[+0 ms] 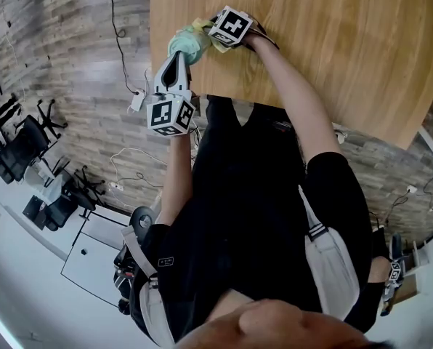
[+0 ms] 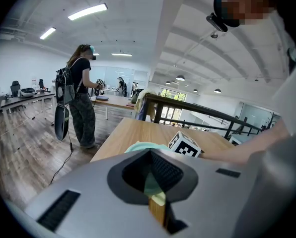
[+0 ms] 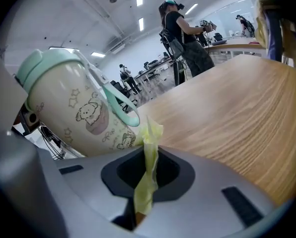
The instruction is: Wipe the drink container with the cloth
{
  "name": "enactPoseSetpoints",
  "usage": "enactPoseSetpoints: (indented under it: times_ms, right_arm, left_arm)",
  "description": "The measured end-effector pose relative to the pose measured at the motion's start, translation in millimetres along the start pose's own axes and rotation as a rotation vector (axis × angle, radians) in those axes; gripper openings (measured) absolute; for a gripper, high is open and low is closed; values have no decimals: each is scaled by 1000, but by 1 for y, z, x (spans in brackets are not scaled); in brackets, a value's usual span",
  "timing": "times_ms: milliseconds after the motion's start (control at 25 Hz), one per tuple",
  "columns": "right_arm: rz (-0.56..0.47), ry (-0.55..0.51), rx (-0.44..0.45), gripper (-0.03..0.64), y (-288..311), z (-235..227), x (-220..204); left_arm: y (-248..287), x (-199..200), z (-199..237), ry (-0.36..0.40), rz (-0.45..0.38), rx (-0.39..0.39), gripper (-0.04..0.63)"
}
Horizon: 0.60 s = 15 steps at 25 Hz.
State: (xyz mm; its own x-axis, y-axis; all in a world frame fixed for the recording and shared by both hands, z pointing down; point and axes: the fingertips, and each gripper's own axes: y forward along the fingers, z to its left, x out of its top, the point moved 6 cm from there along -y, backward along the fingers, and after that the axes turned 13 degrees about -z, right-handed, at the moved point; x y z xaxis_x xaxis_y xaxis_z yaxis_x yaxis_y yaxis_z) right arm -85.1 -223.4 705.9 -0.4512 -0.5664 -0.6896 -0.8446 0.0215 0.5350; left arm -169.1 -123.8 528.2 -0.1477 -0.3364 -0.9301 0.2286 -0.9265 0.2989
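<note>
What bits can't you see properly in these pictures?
- Head view: the cream drink container with a mint-green lid is partly covered by the left hand-held gripper.
- Head view: the yellow cloth is mostly under the right hand-held gripper.
- Right gripper view: the container's bottom is behind that gripper's body.

1. Left tongs (image 1: 181,58) are pointing forward, away from the torso, jaws clamping on the drink container (image 1: 189,42).
2. Left forearm (image 1: 174,173) is running straight out from the body.
3. Right tongs (image 3: 146,182) are pinching the cloth (image 3: 149,133), jaws almost together.
4. Right arm (image 1: 296,100) is stretching forward and angling leftward, putting both tongs just beside each other.
</note>
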Motion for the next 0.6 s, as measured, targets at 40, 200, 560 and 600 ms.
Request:
enactPoseSetpoints:
  times_ms: [40, 200, 560, 600]
  right_arm:
    - [13, -3, 4, 41, 1, -1, 0]
    - [44, -12, 29, 41, -1, -2, 3]
    - [-13, -119, 145, 41, -29, 27, 56]
    - [-13, -132, 163, 41, -32, 30, 61]
  left_arm:
    - [0, 0, -1, 0, 0, 0, 21]
    - [0, -1, -4, 0, -1, 0, 21]
    - [-2, -3, 1, 3, -5, 1, 21]
    - [-1, -4, 1, 2, -5, 2, 21]
